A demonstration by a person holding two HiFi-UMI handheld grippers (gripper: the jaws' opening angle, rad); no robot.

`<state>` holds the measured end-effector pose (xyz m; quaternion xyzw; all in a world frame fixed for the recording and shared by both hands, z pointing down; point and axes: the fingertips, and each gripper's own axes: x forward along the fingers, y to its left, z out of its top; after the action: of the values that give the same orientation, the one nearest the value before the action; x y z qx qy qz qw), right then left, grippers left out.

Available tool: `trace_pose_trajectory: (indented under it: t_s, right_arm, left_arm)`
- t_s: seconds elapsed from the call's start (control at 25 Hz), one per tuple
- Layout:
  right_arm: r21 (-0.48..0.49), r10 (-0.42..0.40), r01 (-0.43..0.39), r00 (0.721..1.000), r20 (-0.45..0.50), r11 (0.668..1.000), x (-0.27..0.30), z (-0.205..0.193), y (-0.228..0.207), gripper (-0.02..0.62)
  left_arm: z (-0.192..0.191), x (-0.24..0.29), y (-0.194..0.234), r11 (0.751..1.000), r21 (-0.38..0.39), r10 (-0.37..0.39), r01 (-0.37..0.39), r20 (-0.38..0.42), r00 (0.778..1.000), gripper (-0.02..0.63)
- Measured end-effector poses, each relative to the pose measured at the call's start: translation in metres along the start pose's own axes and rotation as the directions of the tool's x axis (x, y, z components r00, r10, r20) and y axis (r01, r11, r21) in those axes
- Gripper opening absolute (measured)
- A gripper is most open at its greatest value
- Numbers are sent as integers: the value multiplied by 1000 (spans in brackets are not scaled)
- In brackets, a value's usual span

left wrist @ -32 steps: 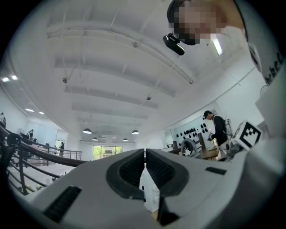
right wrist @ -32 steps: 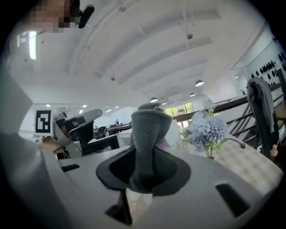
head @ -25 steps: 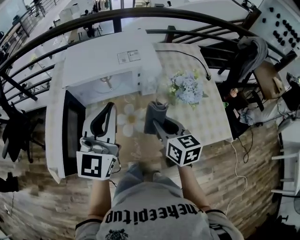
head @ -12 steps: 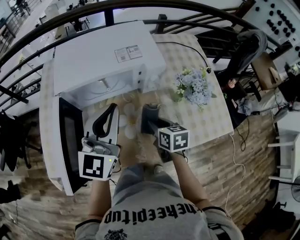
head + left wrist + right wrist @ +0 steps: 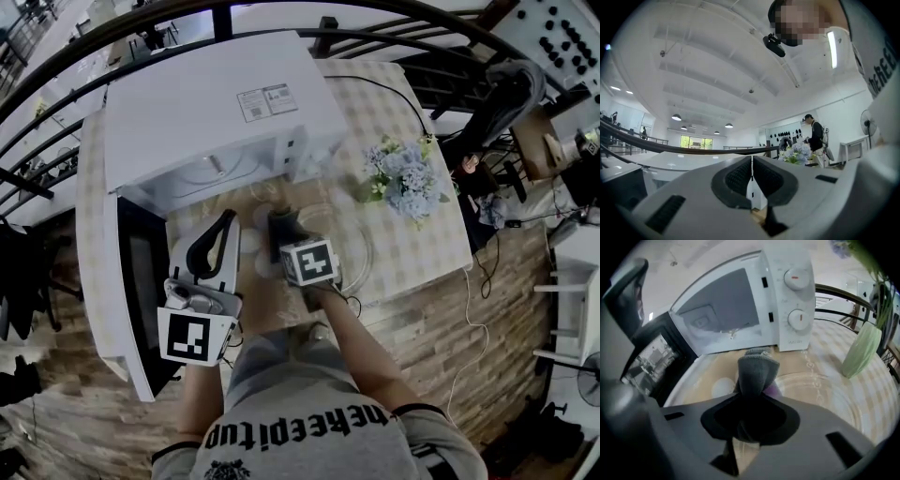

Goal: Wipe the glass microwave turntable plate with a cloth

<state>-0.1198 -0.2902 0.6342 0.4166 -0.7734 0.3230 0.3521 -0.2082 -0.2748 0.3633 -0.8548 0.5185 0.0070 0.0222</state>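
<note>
Head view: right gripper point(image 5: 285, 240), cloth point(image 5: 277, 222) farther left.

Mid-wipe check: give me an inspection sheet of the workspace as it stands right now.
Surface: table with a checked cover.
Job's things: glass turntable plate flat on the table, outside the microwave, whose door is open; grey cloth over the plate's left rim, contact unclear.
Clutter: vase of flowers beside the plate.
Grippers: right gripper shut on the cloth; left gripper shut, empty.
Cables: black cable across the table behind the flowers.
Surroundings: railing, wooden floor.
</note>
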Motion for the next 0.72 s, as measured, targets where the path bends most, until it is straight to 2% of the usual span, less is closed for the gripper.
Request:
trace_pose_trajectory:
  t_s: [0.12, 0.24, 0.36, 0.6, 0.72]
  right_arm:
    - [-36, -1, 0, 1000, -10, 999, 8, -2, 1, 95]
    - [-18, -7, 7, 1000, -7, 1000, 6, -1, -11, 95]
    - [0, -56, 56, 998, -13, 998, 1, -6, -40, 95]
    - [96, -118, 117, 993, 1, 988, -17, -14, -98, 94]
    - [127, -154, 153, 988, -2, 980, -27, -22, -125, 94]
  left_arm:
    - [-6, 1, 3, 1000, -3, 3, -3, -19, 1000, 12]
    - [-5, 4, 3, 1000, -3, 7, -7, -16, 1000, 12]
    - [-5, 8, -1, 1000, 0, 3, -3, -17, 1000, 12]
    - [-2, 14, -11, 1000, 4, -5, 5, -14, 1000, 12]
    - [8, 21, -14, 1000, 8, 3, -3, 33, 999, 12]
